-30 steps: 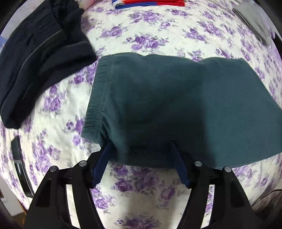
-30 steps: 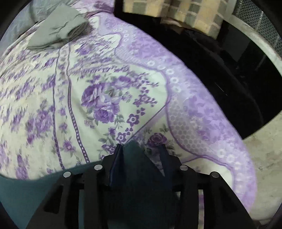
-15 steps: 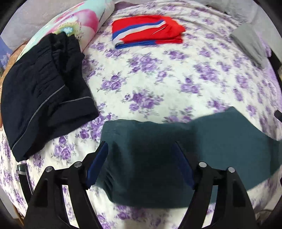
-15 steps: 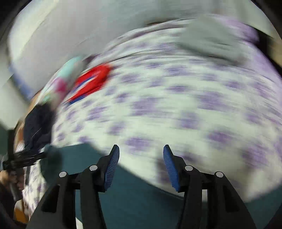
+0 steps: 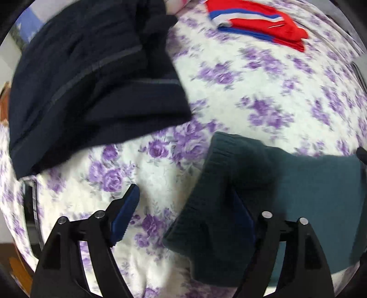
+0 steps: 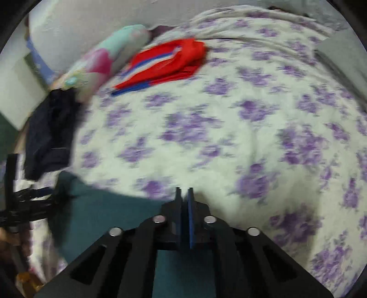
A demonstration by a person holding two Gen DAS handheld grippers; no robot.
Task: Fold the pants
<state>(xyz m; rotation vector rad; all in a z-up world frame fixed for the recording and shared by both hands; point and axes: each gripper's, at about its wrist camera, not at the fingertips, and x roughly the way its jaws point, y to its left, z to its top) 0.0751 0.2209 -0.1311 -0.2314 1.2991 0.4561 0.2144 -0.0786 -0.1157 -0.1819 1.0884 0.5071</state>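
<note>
Teal pants are lying folded at the lower right of the left wrist view, ribbed waistband facing left, long axis running rightward. The left gripper is widening its jaws, letting the cloth go (nothing pinched). The right gripper is sitting closed and empty above the fabric.

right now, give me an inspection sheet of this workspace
surface: bed sheet, white with purple flowers.
job's things: teal pants folded at the near edge.
clutter: dark navy garment, folded red garment, grey cloth, pillow.
grippers: left gripper jaws opening, nothing pinched, one finger over the waistband; right gripper shut, nothing visible between its pads, above the pants.
cables: nothing seen.
surroundings: white wall behind the bed.
</note>
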